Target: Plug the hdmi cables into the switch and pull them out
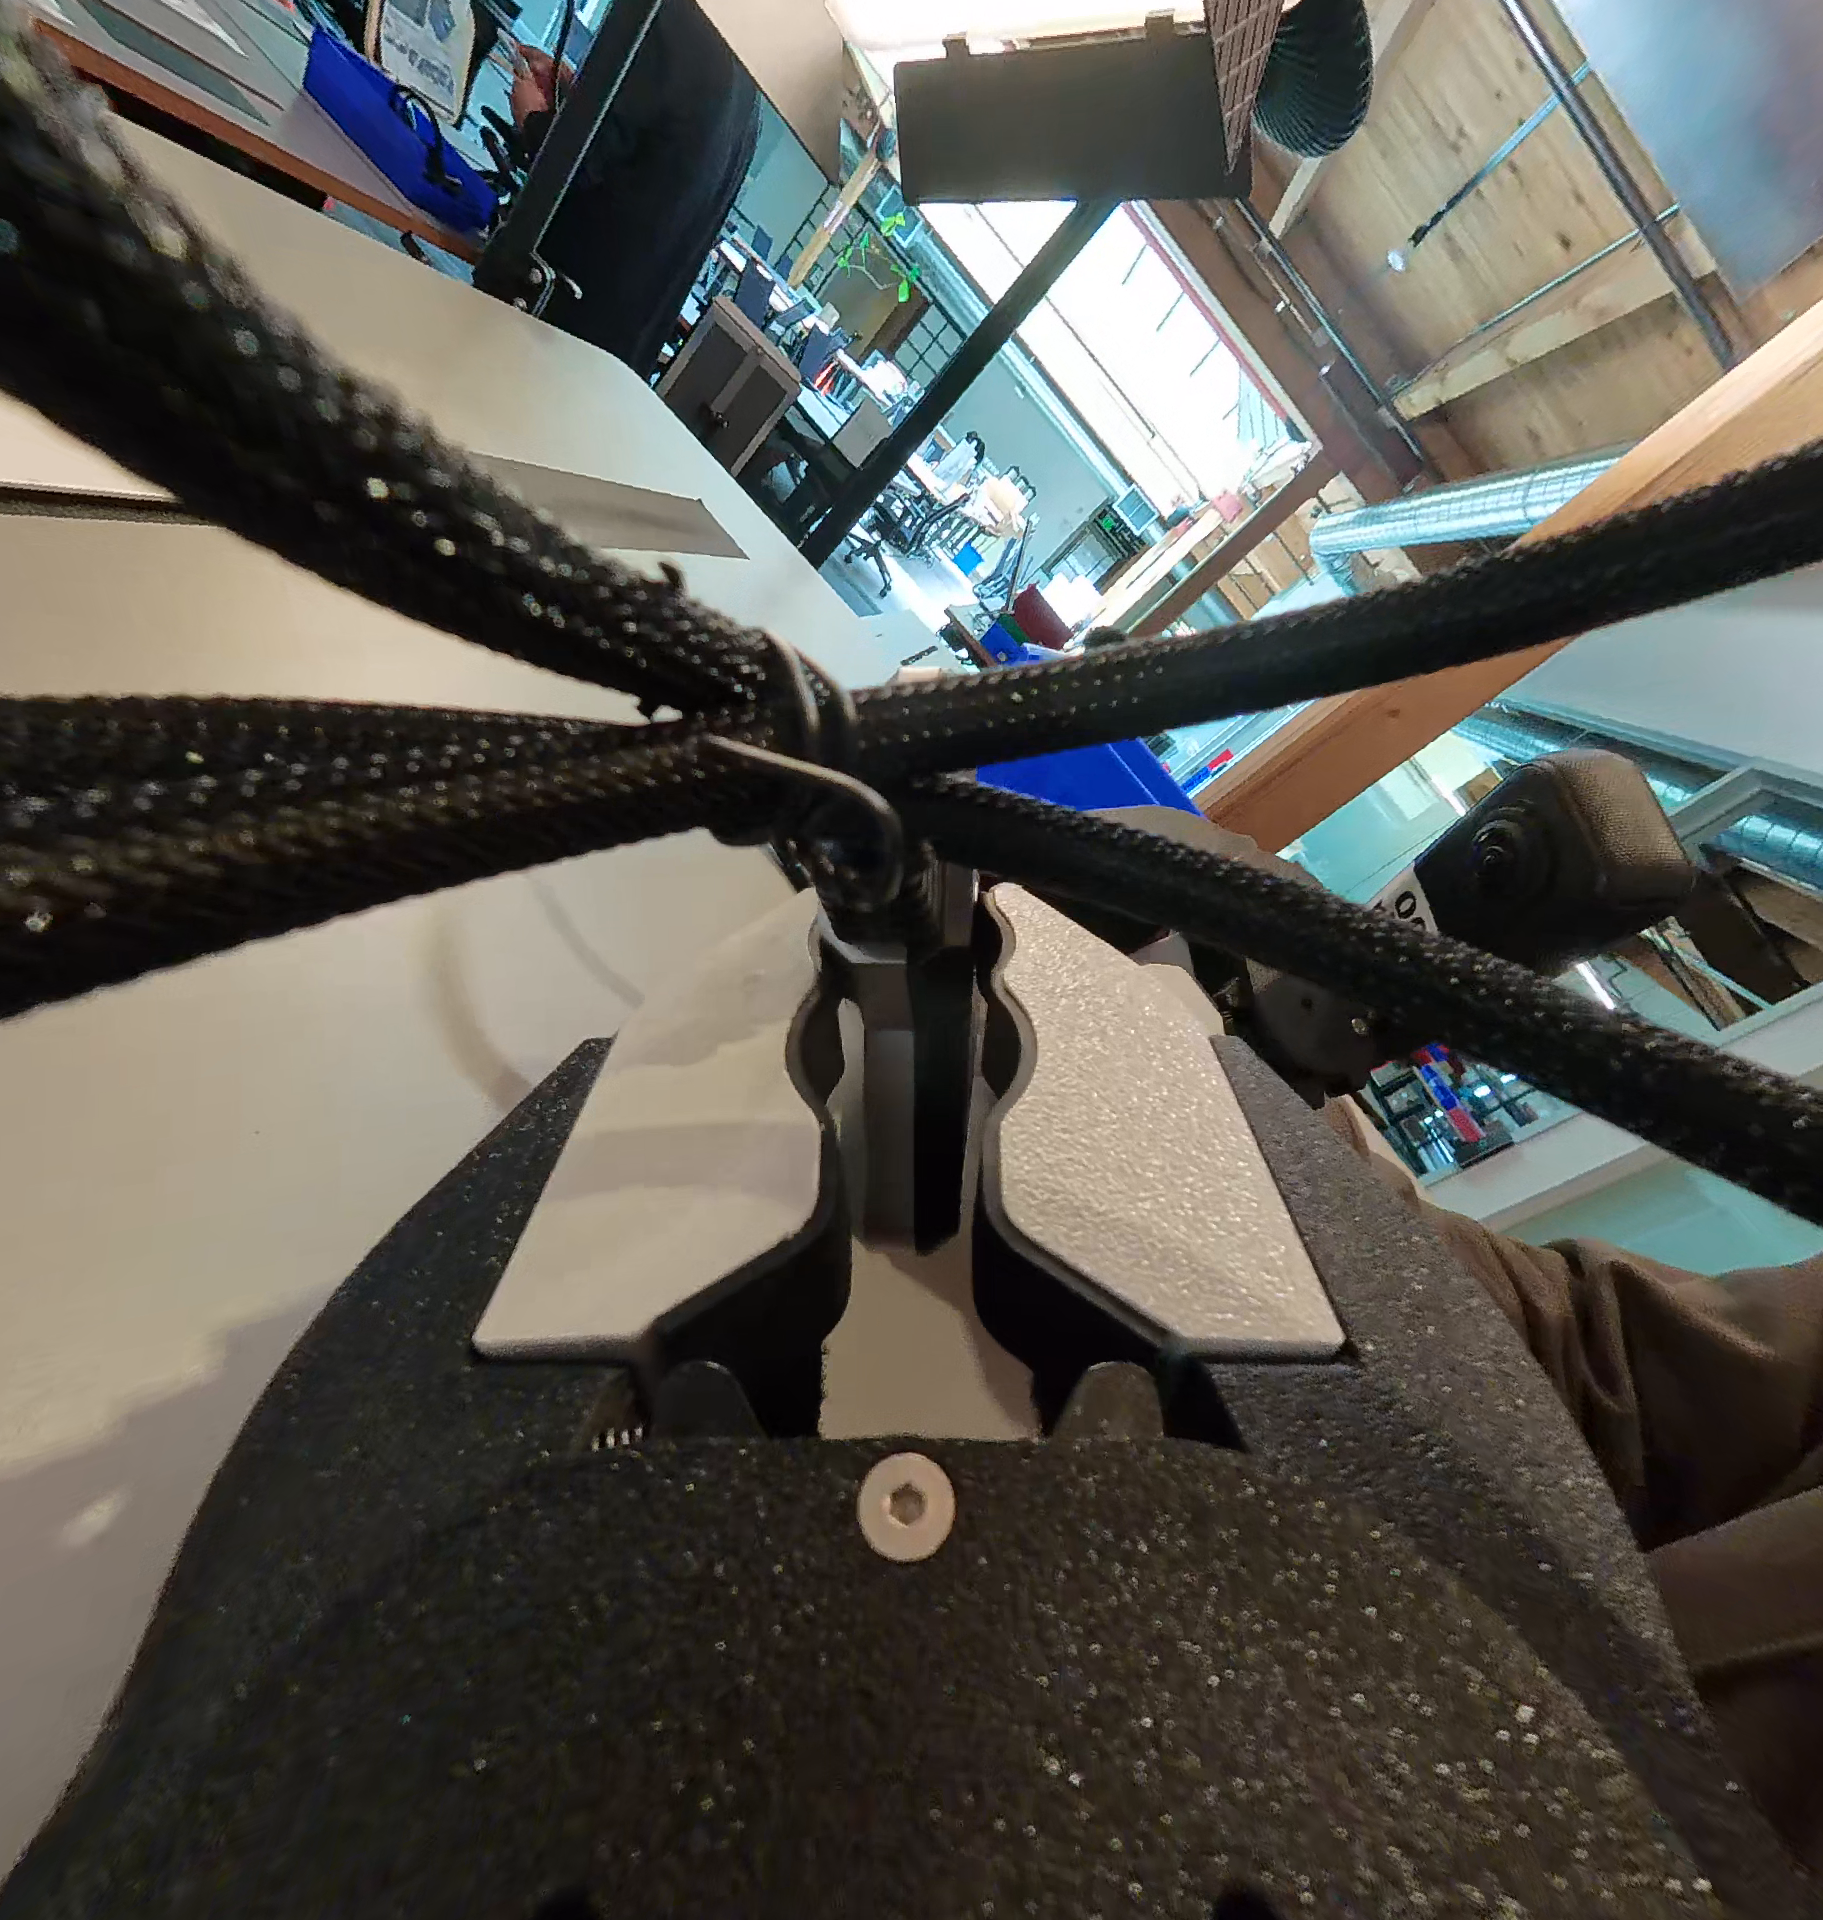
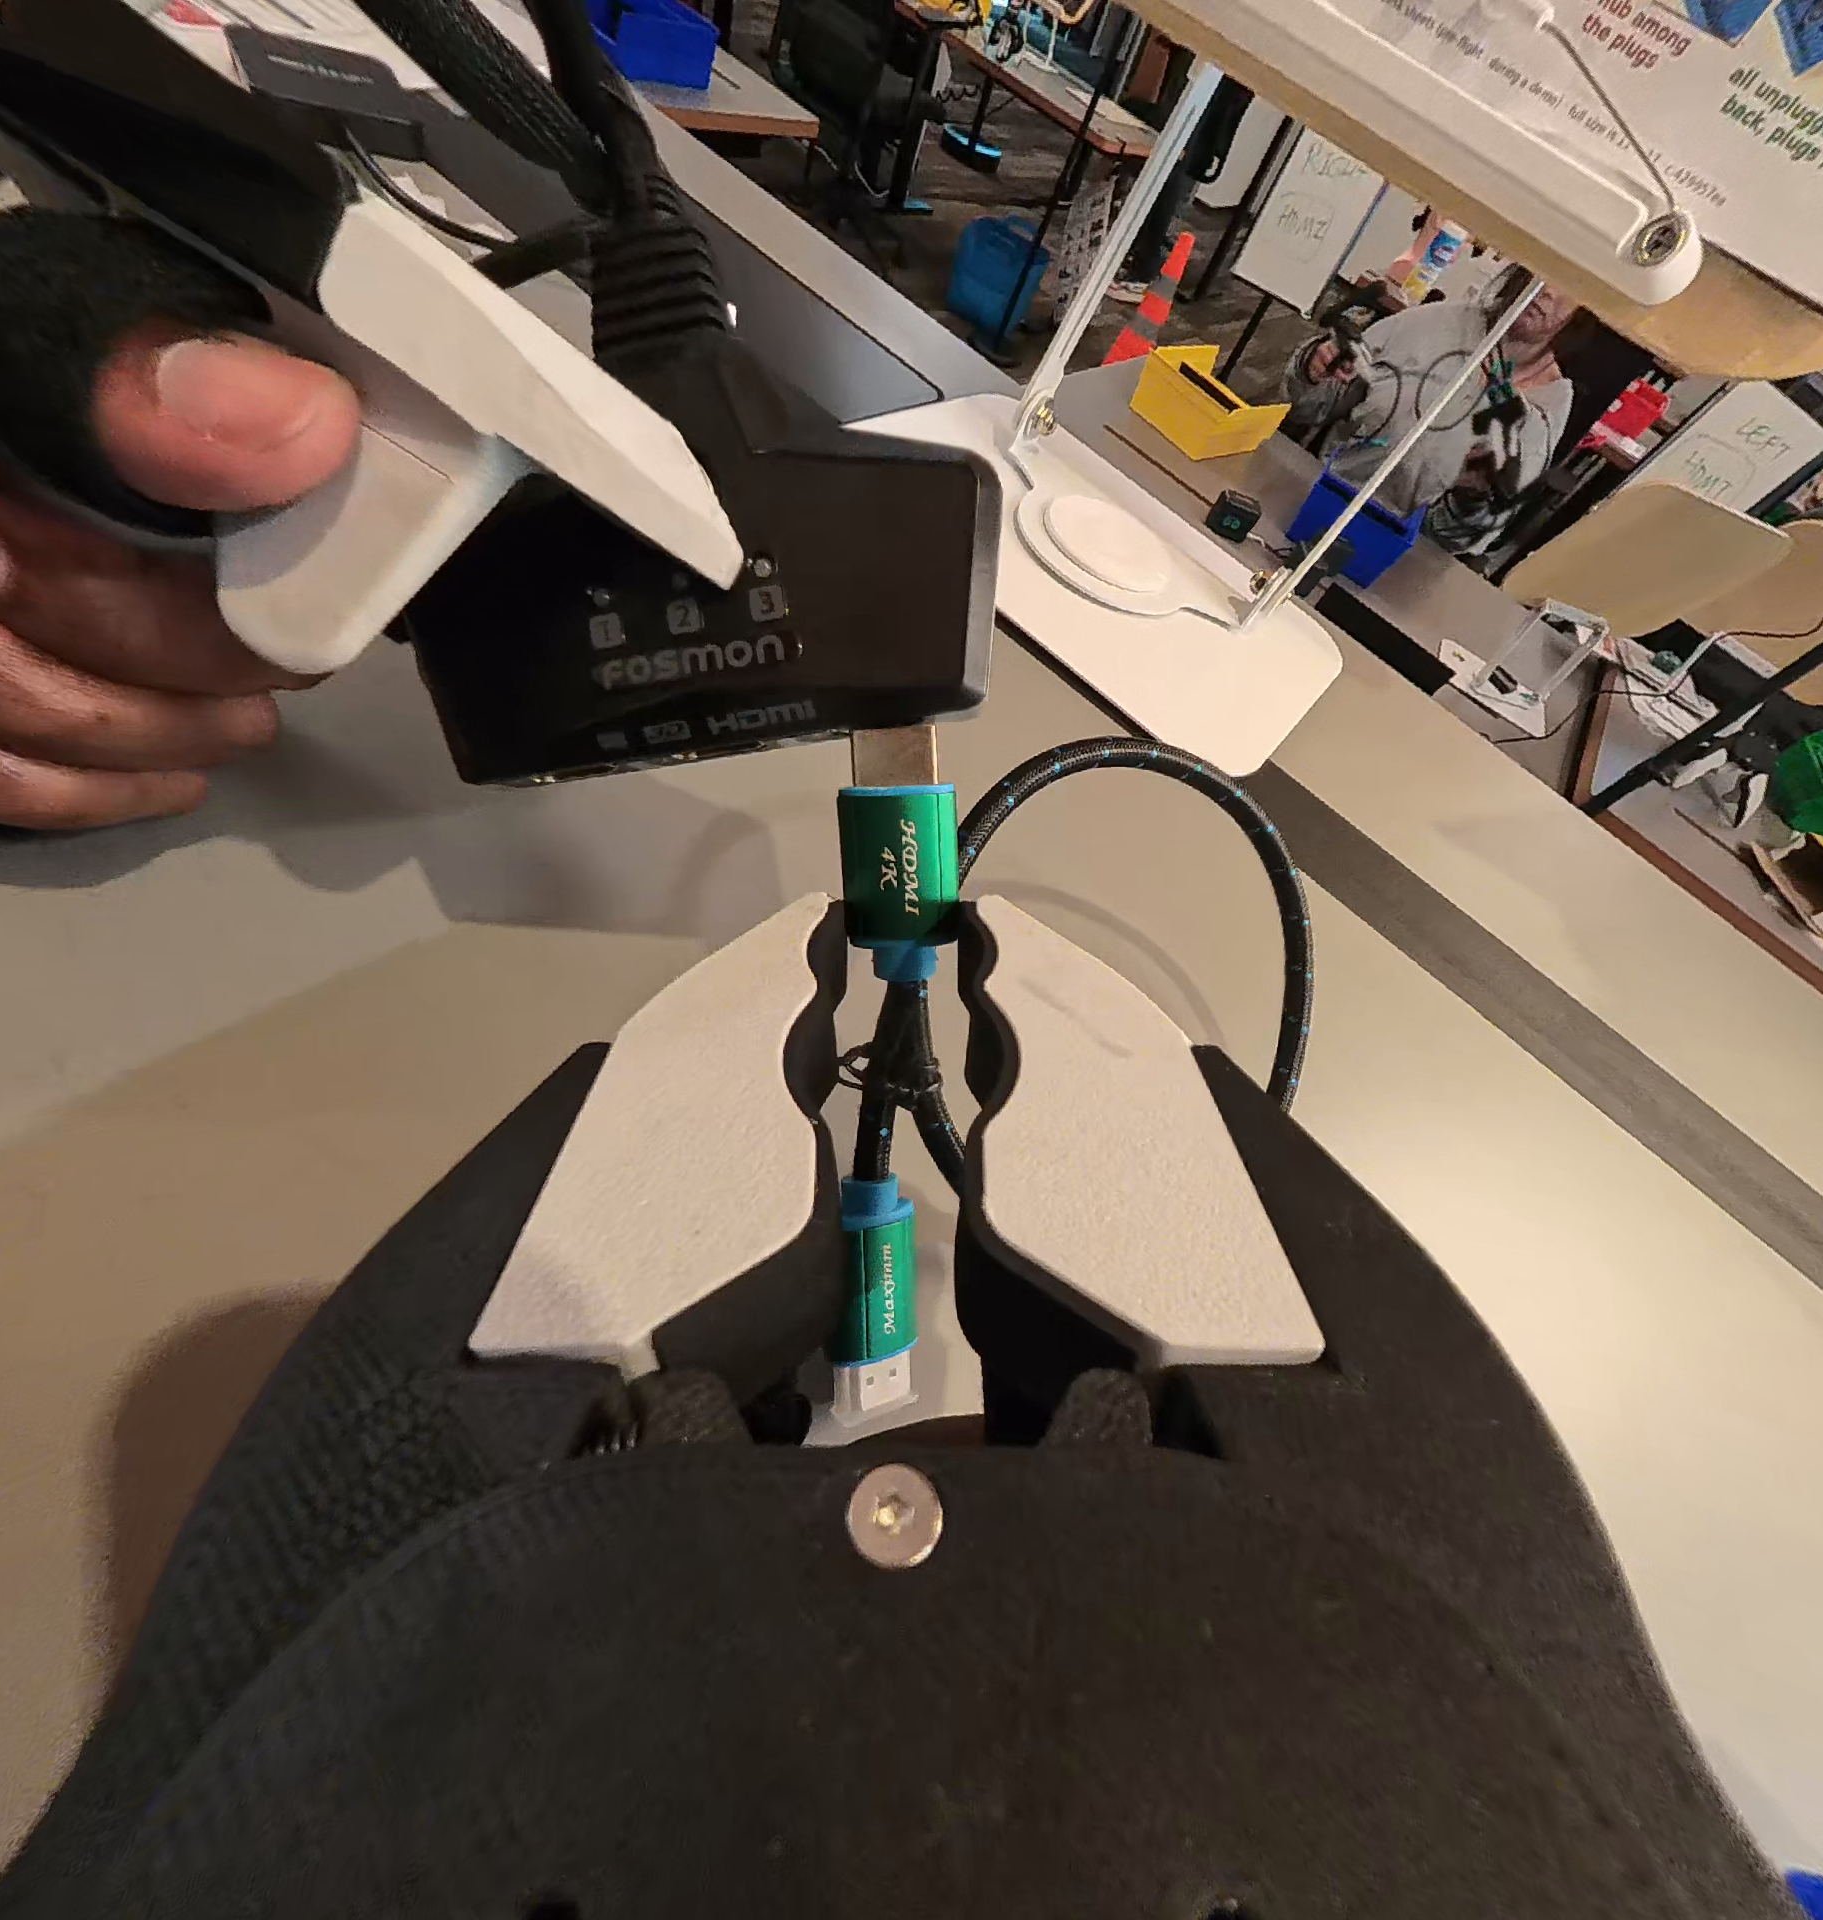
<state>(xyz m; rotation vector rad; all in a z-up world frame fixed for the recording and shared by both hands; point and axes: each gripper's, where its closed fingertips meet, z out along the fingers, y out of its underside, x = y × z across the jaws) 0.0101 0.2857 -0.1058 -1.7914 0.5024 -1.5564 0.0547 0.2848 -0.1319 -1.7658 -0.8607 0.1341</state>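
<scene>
In the right wrist view my right gripper (image 2: 902,920) is shut on a green plug (image 2: 896,862) of a black braided cable (image 2: 1271,862). The plug's metal tip (image 2: 891,753) meets the front edge of a black switch box (image 2: 782,582) at its right end. The cable's second green plug (image 2: 876,1299) hangs between my fingers near their base. The left gripper's white finger (image 2: 533,416) lies across the box, with a person's hand (image 2: 159,416) behind it. In the left wrist view my left gripper (image 1: 902,914) is shut on that black box (image 1: 912,1039), seen edge on. Thick black braided cables (image 1: 367,488) cross above it.
A grey table (image 2: 263,987) lies under both grippers. A white stand base (image 2: 1146,582) with a clear bracket sits at the back right, with a yellow bin (image 2: 1198,400) and a blue bin (image 2: 1354,530) beyond. A person (image 2: 1437,384) stands far behind. The other gripper's camera (image 1: 1551,852) shows at right. Left tips to right tips: about 6 centimeters.
</scene>
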